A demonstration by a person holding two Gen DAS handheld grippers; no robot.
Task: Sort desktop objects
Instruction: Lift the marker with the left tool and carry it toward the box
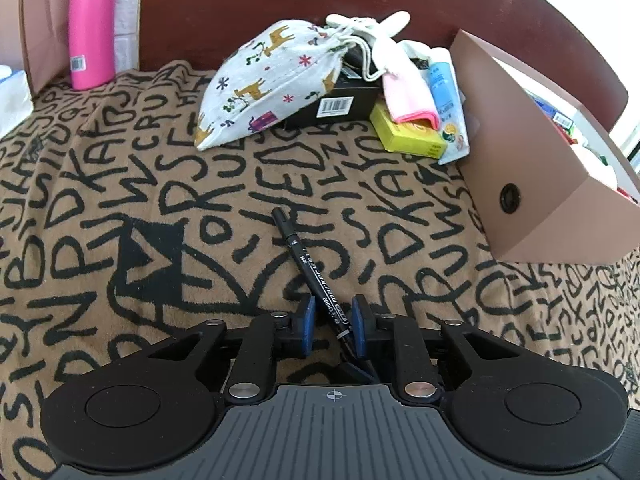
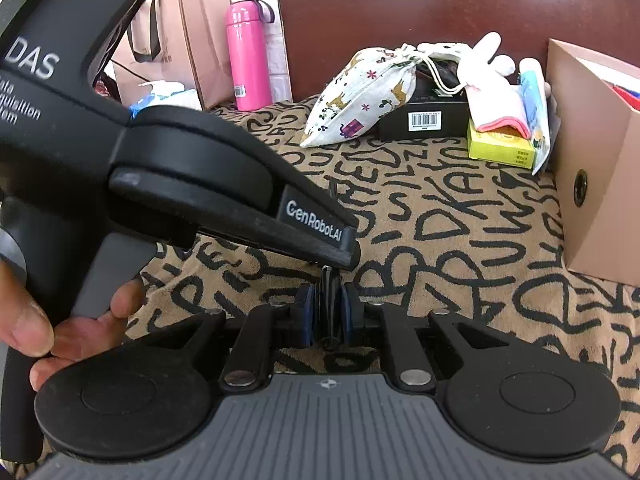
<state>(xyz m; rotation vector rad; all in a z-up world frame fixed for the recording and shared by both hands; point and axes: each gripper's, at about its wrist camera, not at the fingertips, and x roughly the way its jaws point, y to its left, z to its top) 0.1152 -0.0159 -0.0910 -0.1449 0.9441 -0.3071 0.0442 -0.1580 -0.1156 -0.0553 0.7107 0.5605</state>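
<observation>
Because the black marker pen (image 1: 310, 276) sits between both tongs, its long way runs from near to far-left. The left gripper (image 1: 333, 320) pinches it; the right gripper (image 2: 329, 312) pinches its near end.

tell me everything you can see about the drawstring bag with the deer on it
The drawstring bag is off-white cloth printed with tan deer, stars and small plants. It looks filled and is cinched shut, its cords trailing right. It lies tilted, lower end on the lettered blanket, upper end propped on the black box.
</observation>
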